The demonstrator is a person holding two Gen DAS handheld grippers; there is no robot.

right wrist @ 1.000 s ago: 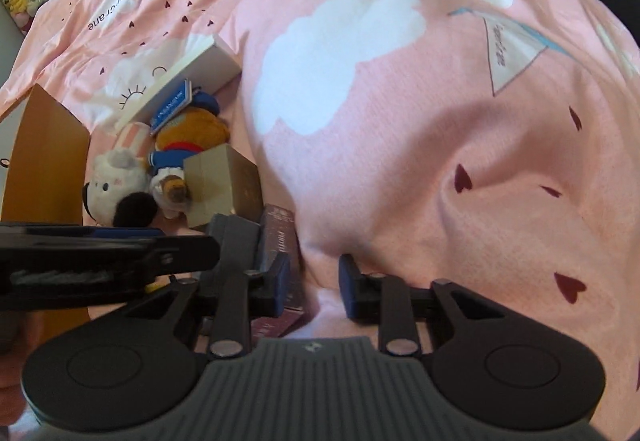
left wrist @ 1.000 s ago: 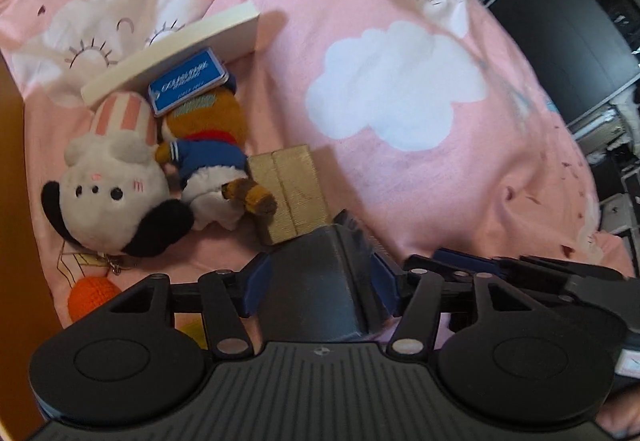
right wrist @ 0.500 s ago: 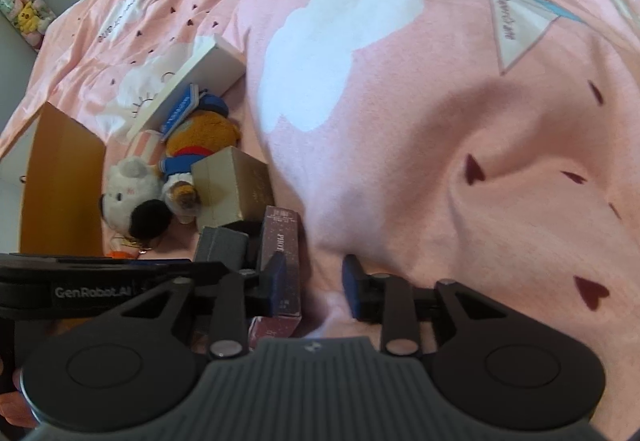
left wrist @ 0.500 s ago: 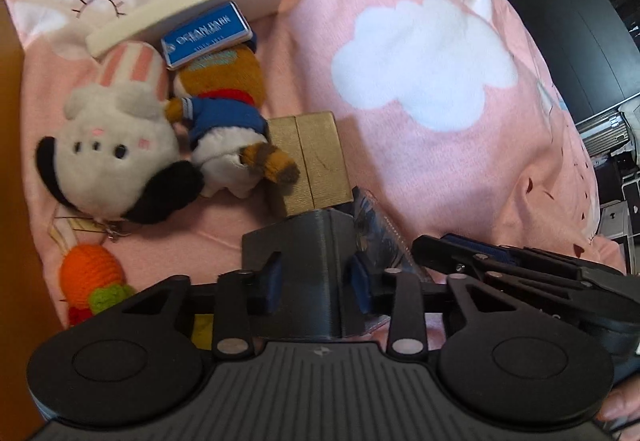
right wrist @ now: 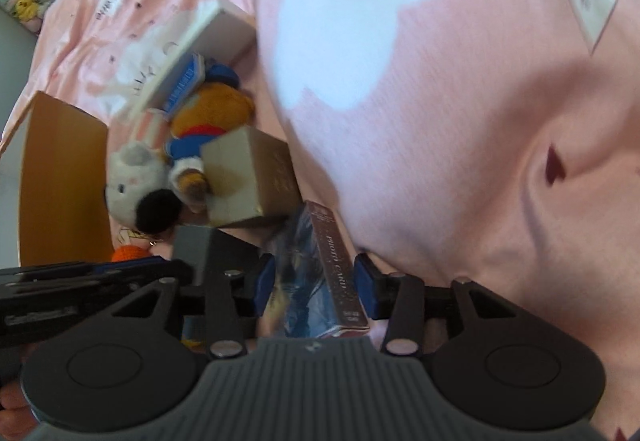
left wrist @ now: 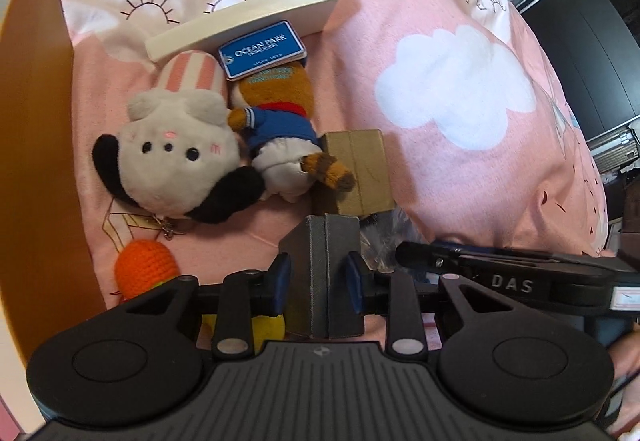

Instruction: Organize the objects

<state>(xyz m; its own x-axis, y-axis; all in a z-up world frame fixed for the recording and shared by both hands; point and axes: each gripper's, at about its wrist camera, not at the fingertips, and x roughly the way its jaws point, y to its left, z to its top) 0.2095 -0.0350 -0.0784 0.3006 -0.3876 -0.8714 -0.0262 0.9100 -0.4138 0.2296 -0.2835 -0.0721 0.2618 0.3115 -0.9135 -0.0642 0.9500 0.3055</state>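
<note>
A grey box [left wrist: 325,273] is gripped by the left tongs [left wrist: 319,283], the blue pads [left wrist: 281,281] being pressed against its two sides; it is held upright just above the pink bed cover [left wrist: 448,89]. A card box [right wrist: 324,277] labelled "PHOTO CARD" is flanked by the right tongs [right wrist: 316,287], with a pad seen close on either side, but motion blur prevents contact from being confirmed, so it cannot be told whether it is clamped. In the left view the right tongs are seen just to the right of the grey box.

Beyond the grey box a brown carton [left wrist: 358,173] is found, touched on its left by a bear [left wrist: 280,129] in a blue top. A white plush [left wrist: 176,157] with black ears is laid against the bear's left side. An orange knit toy [left wrist: 144,269] lies near the plush, to the near left. Further off, a blue "OCEAN PARK" tag [left wrist: 262,49] rests on the bear, and a white slab [left wrist: 244,21] is propped behind it. An orange-brown panel [left wrist: 36,161] is stood along the left edge.
</note>
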